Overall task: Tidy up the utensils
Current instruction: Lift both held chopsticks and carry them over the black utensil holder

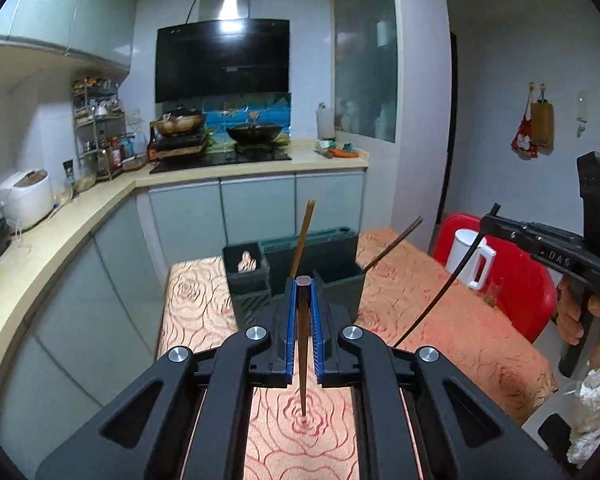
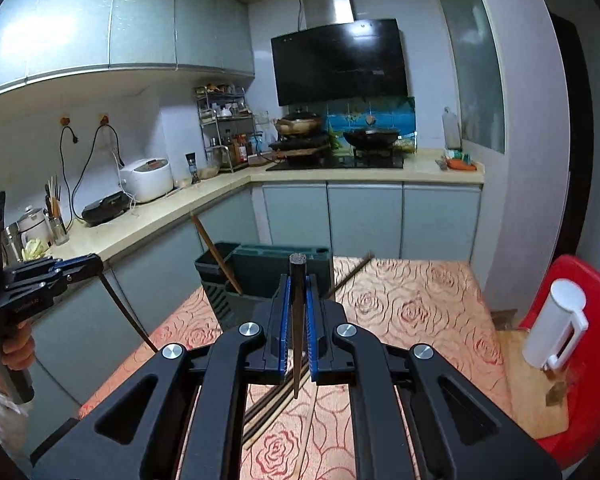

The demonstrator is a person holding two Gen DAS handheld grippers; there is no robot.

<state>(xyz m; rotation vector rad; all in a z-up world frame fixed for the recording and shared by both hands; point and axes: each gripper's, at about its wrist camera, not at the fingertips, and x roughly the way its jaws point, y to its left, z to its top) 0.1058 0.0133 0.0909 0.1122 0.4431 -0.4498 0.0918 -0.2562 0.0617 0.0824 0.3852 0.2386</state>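
Note:
My left gripper [image 1: 303,284] is shut on a brown chopstick [image 1: 302,360] held upright, its tip near the rose-pattern tablecloth [image 1: 204,304]. My right gripper [image 2: 297,268] is shut on a dark chopstick [image 2: 298,344], also upright; it also shows at the right of the left wrist view [image 1: 496,218]. The dark green utensil holder [image 1: 300,264] stands just ahead, with a brown chopstick [image 1: 305,232] in its middle and a dark one [image 1: 396,242] leaning from its right bin. Several more chopsticks [image 2: 272,408] lie on the cloth under my right gripper.
A white jug [image 1: 470,258] sits on a red chair [image 1: 516,276] to the right of the table. A kitchen counter [image 1: 80,216] with a rice cooker [image 1: 24,198] runs along the left; the stove with pans [image 1: 252,134] is behind the table.

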